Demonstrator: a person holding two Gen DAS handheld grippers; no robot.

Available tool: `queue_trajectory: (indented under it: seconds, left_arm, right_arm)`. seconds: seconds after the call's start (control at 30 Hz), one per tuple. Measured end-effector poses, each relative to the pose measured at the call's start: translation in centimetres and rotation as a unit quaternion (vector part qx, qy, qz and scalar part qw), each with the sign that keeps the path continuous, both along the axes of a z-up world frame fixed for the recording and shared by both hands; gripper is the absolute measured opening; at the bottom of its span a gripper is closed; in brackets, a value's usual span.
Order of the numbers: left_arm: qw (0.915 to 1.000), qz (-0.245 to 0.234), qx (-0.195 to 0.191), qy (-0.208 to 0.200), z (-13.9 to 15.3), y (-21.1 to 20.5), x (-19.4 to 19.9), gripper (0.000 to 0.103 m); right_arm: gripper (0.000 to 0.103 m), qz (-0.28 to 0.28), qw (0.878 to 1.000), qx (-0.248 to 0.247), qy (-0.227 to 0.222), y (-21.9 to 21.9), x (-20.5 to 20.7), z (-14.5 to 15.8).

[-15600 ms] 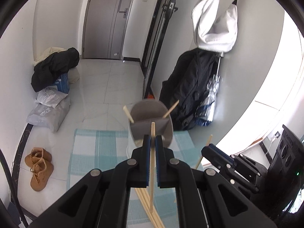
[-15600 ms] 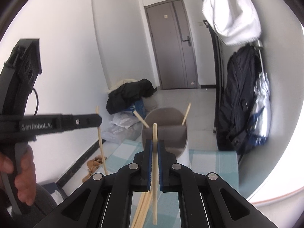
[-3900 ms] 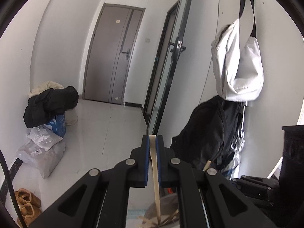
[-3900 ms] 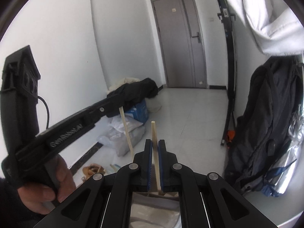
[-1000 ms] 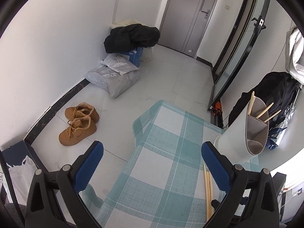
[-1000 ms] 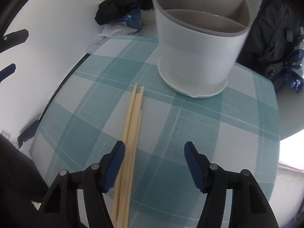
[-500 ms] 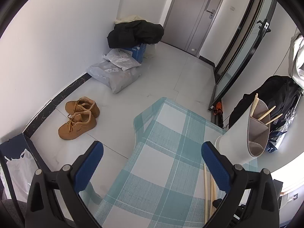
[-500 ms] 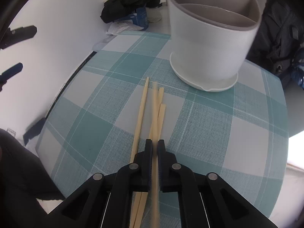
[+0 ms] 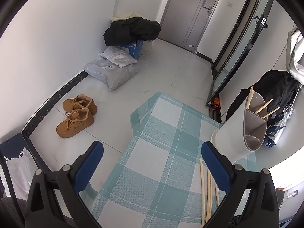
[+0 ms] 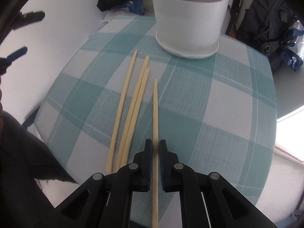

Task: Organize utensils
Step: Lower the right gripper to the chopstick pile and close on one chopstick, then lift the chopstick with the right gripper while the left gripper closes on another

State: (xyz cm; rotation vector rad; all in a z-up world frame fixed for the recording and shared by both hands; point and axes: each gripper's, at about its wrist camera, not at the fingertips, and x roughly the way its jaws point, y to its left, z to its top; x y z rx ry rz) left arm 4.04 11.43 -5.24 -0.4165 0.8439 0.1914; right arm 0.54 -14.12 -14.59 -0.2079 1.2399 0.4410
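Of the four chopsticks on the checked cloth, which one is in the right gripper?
The rightmost chopstick, lying apart from the other three chopsticks, runs straight between the shut pads of the right gripper.

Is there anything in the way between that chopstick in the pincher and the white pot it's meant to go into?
Nothing visible blocks it. The right gripper is shut on one chopstick; ahead lies bare checked cloth up to the white holder. Three loose chopsticks lie off to the side, apart from that path.
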Motion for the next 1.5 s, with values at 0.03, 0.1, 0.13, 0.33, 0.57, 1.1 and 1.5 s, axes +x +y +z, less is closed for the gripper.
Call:
queue_trajectory:
  seconds: [0.03, 0.1, 0.13, 0.33, 0.57, 1.1, 1.5]
  left_arm:
    - [1.0, -0.001, 0.001, 0.0, 0.0, -0.1, 0.0, 0.1]
    - [1.0, -0.001, 0.004, 0.0, 0.0, -0.1, 0.0, 0.1]
    - [1.0, -0.001, 0.006, 0.0, 0.0, -0.1, 0.0, 0.1]
    - [0.9993, 0.015, 0.035, 0.006, -0.4, 0.6, -0.2, 0.1]
    - [0.9969, 0.018, 0.065, 0.039, -2.4, 0.7, -0.1, 0.1]
    - [0.9693, -0.169, 0.094, 0.152, -7.3, -10.3, 2.7, 0.1]
    - [0.9678, -0.127, 0.11, 0.187, -8.1, -10.9, 3.7, 0.1]
  right_arm:
    - [0.009, 0.005, 1.0, -0.005, -0.007, 0.1, -0.1, 0.1]
    - [0.014, 0.012, 1.0, -0.016, -0.014, 0.6, 0.1, 0.1]
    - [0.015, 0.014, 1.0, -0.017, -0.016, 0.8, 0.5, 0.1]
    - [0.017, 0.018, 0.999, -0.016, -0.037, 2.5, 2.4, 0.2]
    - [0.004, 0.018, 0.997, 0.05, -0.056, 2.6, 4.2, 0.4]
    - [0.004, -0.202, 0.935, 0.28, -0.083, -11.2, 5.9, 4.6]
    - [0.004, -0.239, 0.922, 0.28, -0.119, -15.8, 4.6, 5.5]
